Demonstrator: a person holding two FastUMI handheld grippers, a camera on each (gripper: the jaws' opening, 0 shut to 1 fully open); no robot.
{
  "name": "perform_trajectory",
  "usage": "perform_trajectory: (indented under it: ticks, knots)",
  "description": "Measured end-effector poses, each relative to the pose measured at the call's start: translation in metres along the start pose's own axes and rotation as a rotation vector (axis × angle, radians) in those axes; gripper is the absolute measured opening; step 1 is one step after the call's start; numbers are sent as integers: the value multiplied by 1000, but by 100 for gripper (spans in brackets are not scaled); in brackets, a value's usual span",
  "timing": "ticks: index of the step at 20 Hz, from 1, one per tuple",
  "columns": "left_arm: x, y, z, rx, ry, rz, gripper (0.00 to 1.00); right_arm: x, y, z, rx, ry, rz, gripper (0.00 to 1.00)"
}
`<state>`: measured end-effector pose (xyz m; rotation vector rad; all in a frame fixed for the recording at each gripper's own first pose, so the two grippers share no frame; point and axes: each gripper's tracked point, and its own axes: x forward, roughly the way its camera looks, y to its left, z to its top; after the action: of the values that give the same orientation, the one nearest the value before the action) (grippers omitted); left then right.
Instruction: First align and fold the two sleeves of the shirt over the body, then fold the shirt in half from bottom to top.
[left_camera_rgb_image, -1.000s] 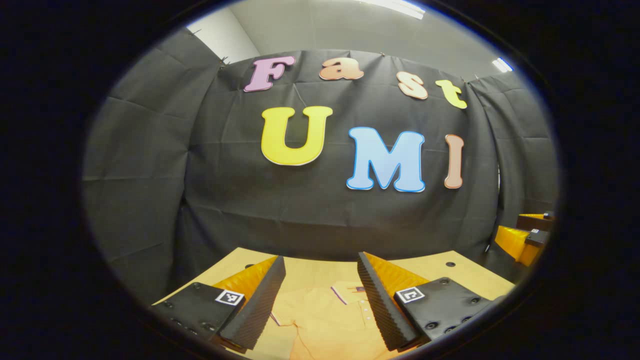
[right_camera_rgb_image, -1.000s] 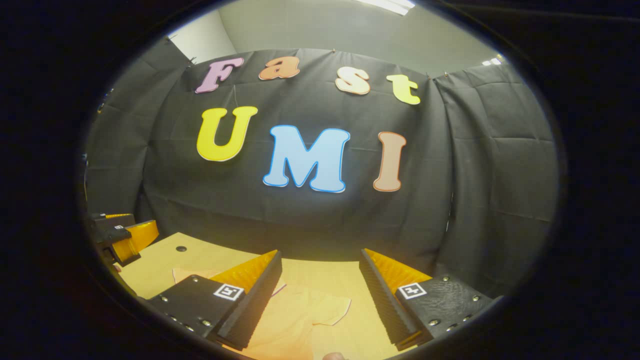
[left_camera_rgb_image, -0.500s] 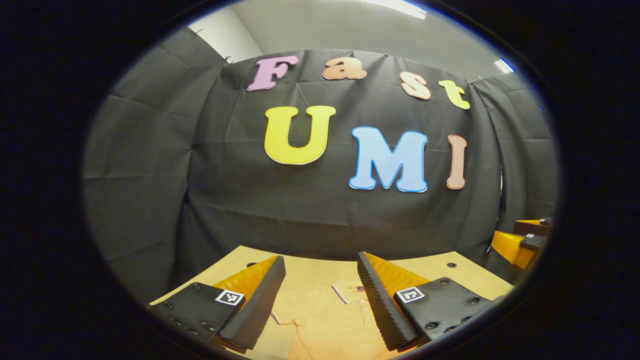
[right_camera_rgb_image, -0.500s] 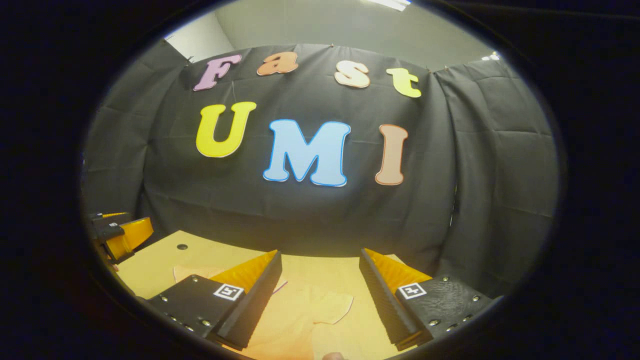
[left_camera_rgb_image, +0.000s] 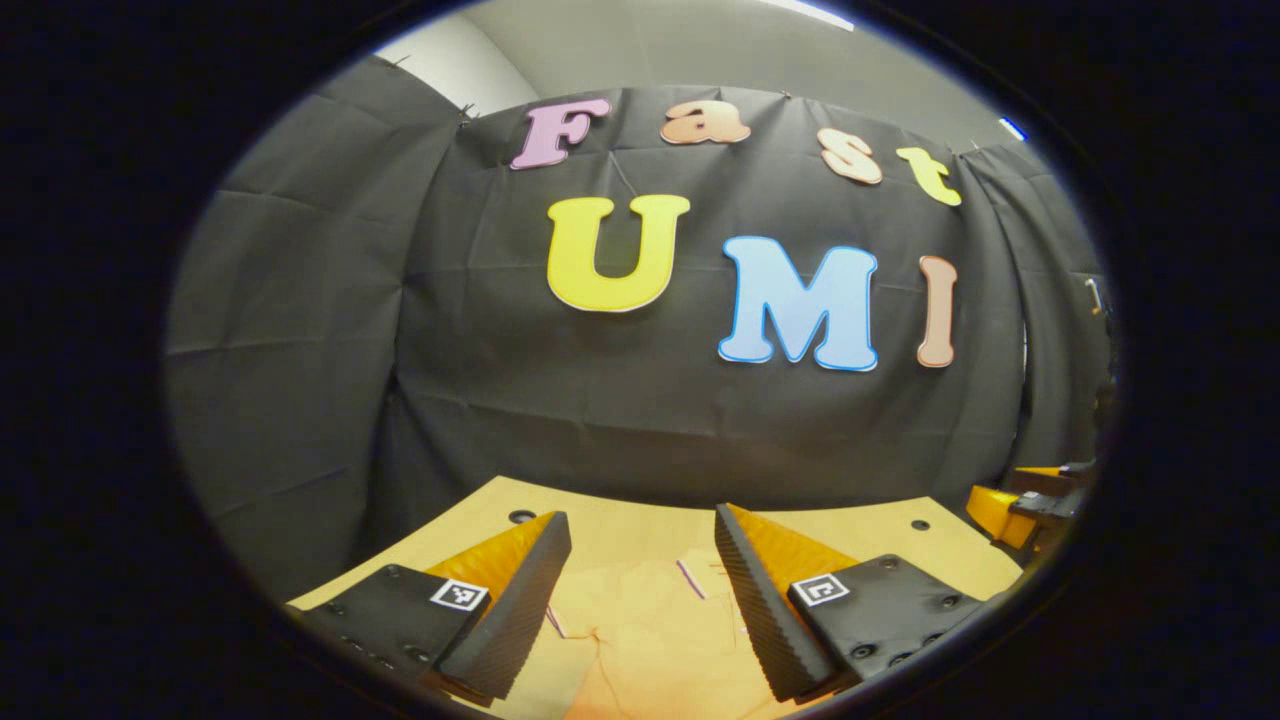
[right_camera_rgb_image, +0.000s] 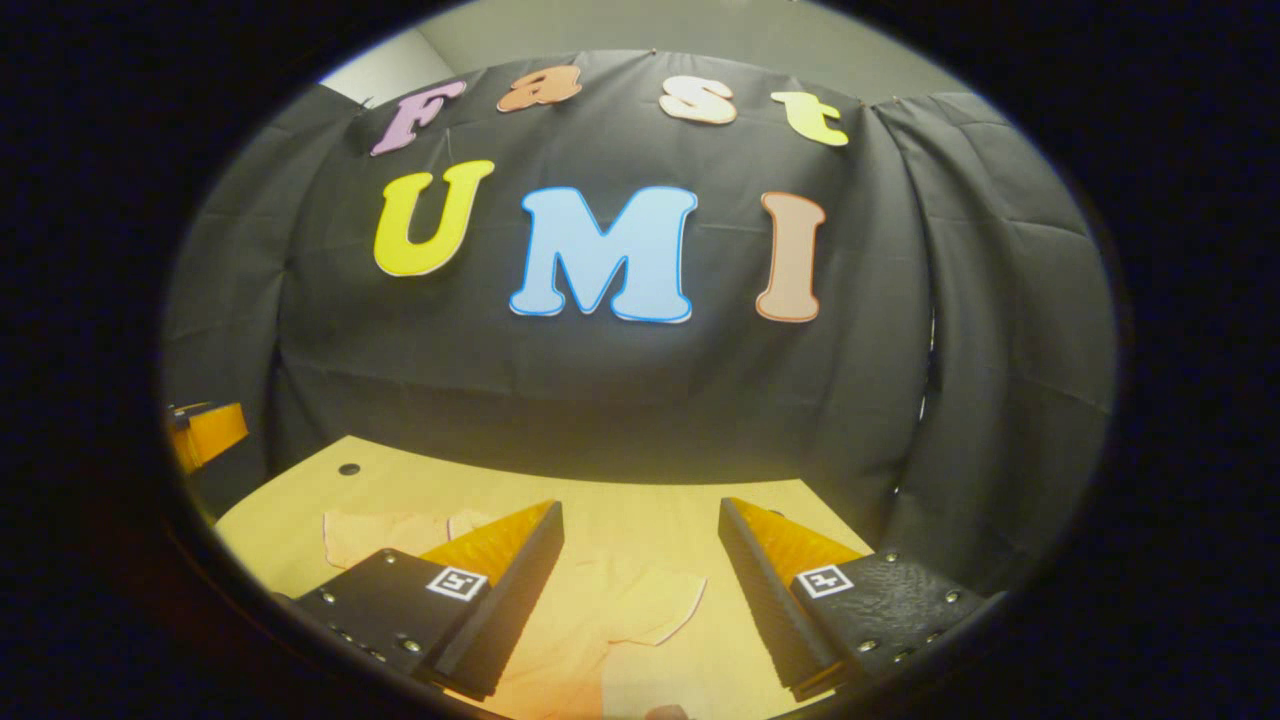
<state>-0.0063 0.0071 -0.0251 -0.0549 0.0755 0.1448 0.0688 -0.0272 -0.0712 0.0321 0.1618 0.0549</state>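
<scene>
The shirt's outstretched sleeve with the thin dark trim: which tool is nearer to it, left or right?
Right. The right tool hangs open just above that sleeve. The left tool hangs open over the shirt's collar, away from it.

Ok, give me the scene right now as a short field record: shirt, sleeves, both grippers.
shirt: orange shirt lying flat on the wooden table
sleeve: short sleeve spread out to the side, not yet folded
left gripper: jaws open, above the collar area, holding nothing
right gripper: jaws open, above the sleeve, holding nothing
task stage: no fold visible yet
</scene>
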Motion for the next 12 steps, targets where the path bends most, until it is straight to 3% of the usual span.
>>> perform_trajectory:
  ticks: [12]
  knots:
    - [-13, 8, -13, -7, 33, 83, 95, 87, -32, -92, 49, 235, 3, 97]
